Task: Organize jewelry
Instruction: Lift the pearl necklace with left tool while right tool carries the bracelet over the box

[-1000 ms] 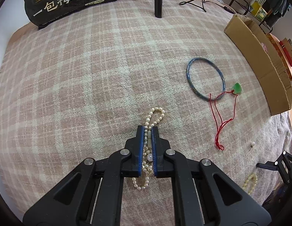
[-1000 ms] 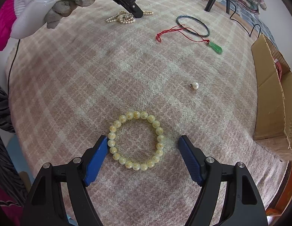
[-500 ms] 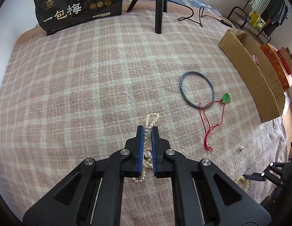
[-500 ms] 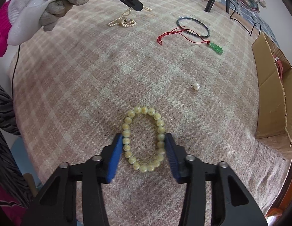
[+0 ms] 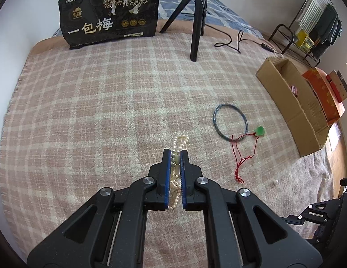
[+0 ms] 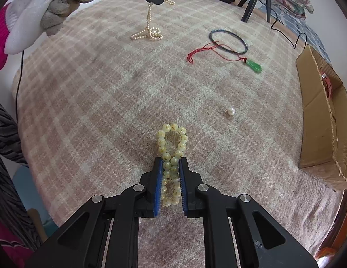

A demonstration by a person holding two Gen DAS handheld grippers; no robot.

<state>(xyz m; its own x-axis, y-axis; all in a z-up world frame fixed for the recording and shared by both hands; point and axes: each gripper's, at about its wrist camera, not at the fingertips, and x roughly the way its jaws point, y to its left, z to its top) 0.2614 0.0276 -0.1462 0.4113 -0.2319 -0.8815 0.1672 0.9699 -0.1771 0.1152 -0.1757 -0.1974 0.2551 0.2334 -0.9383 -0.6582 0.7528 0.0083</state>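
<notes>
Two pieces are gripped, none boxed: left gripper (image 5: 175, 154) clamps the pearl necklace (image 6: 149, 32) far left, right gripper (image 6: 170, 163), jaws just closed, pinches the bead bracelet (image 6: 172, 156) nearby; bangle (image 6: 228, 41), pendant (image 6: 254, 65), loose pearl (image 6: 231, 111) remain.

A bed covered by a pink-and-cream plaid blanket (image 5: 88, 111) carries everything. On it lie a dark bangle (image 5: 230, 120), a red cord (image 5: 242, 156) crossing the bangle's near edge with a green pendant (image 5: 259, 131) at its end, and a single pearl (image 6: 231, 111) apart from them. An open cardboard box (image 5: 292, 109) sits at the right edge. At the far end stand a black bag (image 5: 111, 15) and a tripod (image 5: 195, 20), with a black cable (image 5: 231, 42) beside it.
</notes>
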